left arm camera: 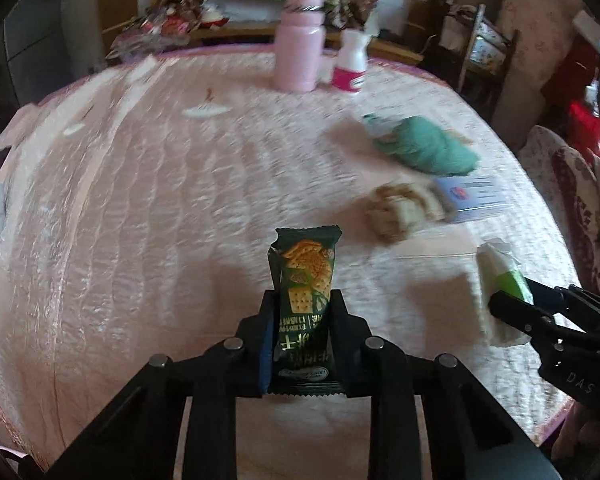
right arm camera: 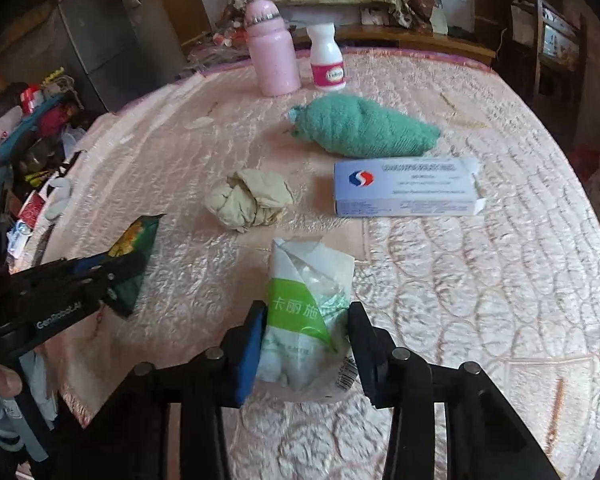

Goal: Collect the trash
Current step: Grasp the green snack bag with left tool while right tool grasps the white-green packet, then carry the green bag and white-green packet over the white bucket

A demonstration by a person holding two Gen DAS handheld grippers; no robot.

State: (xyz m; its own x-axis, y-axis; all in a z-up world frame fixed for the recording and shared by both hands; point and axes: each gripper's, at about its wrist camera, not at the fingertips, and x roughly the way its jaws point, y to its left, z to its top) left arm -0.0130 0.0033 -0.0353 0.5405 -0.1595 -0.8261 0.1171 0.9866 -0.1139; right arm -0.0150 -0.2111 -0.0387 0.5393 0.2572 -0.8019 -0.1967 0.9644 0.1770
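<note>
Left wrist view: left gripper (left arm camera: 304, 308) pinches a glossy green cracker wrapper (left arm camera: 306, 276) — right gripper (right arm camera: 306, 320) clamps a crinkly white-green tissue pack (right arm camera: 306, 312), both near the crumpled beige paper ball (right arm camera: 250, 200).

Left claw (left arm camera: 303, 308) clamped on green cracker packet (left arm camera: 306, 280), right claw (left arm camera: 512, 304) apparently gripping white-green wrapper (left arm camera: 496, 268), pink quilted table (left arm camera: 160, 200)

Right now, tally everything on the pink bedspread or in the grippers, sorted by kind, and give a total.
Bottles: 2, pink bottle and white pill bottle
Wrappers and packs: 2, green cracker wrapper in the left gripper, tissue pack in the right gripper
Boxes: 1, medicine box
Crumpled paper: 1, beige wad
Knitted items: 1, green knit
Total: 7
</note>
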